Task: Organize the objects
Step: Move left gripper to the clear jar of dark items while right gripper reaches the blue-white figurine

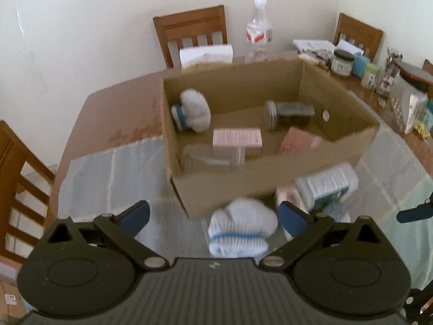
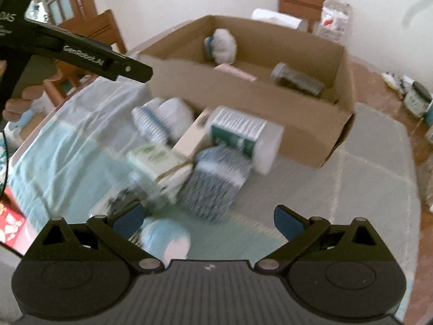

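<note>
An open cardboard box (image 1: 230,189) stands mid-table and holds a white sock bundle (image 1: 193,113), a glass jar (image 1: 286,113) on its side and a pink box (image 1: 238,138). A white sock with blue stripes (image 1: 240,230) lies in front of the box, and my left gripper (image 1: 213,216) hovers open over it with the pads clear of it. Beside it lies a white bottle with a green label (image 1: 327,187). My right gripper (image 2: 208,222) is open and empty, just short of a grey-blue knitted sock (image 2: 213,181), a green-white carton (image 2: 157,162) and the bottle (image 2: 243,135).
A pale cloth (image 2: 338,189) covers the near table. A water bottle (image 1: 258,32) and a white paper pack (image 1: 205,54) stand behind the box, with jars and packets (image 1: 343,62) at the far right. Wooden chairs (image 1: 192,29) ring the table. A light-blue round object (image 2: 165,239) lies under my right gripper.
</note>
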Demonstrator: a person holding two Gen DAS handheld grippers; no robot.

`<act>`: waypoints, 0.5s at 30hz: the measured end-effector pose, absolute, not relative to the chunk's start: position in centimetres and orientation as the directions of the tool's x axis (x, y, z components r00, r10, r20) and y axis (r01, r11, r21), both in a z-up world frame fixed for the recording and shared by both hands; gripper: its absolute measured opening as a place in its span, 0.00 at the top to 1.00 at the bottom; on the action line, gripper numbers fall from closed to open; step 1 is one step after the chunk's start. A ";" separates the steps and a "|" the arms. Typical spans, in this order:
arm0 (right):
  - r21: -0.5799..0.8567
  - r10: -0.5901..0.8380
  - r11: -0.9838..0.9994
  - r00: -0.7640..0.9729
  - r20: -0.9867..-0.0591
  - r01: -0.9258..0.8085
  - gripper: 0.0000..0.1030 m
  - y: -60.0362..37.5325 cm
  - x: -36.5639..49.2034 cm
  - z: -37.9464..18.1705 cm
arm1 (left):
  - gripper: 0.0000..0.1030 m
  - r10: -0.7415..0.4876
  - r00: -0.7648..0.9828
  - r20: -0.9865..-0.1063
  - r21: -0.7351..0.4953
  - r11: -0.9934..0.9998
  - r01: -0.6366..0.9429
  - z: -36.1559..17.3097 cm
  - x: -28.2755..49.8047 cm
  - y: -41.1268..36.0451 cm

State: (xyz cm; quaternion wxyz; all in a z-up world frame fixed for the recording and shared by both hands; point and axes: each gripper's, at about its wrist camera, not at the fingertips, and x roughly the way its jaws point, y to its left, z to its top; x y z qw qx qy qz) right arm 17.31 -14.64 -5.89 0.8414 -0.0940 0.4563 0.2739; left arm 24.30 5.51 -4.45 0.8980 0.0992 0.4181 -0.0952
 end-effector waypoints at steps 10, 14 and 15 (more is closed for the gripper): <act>-0.003 0.311 0.793 0.409 -0.858 -0.609 0.00 -12.4 14.6 -9.7 | 0.02 -0.071 0.591 -0.803 0.053 0.980 0.190 -6.5 21.8 6.5; -0.025 0.300 0.789 0.421 -0.856 -0.613 0.00 -11.3 14.4 -11.2 | 0.02 -0.069 0.574 -0.816 0.041 0.984 0.175 -7.0 21.2 6.8; -0.024 0.299 0.792 0.423 -0.856 -0.610 0.00 -11.1 14.4 -11.4 | 0.02 -0.075 0.571 -0.818 0.033 0.984 0.177 -7.0 21.1 6.8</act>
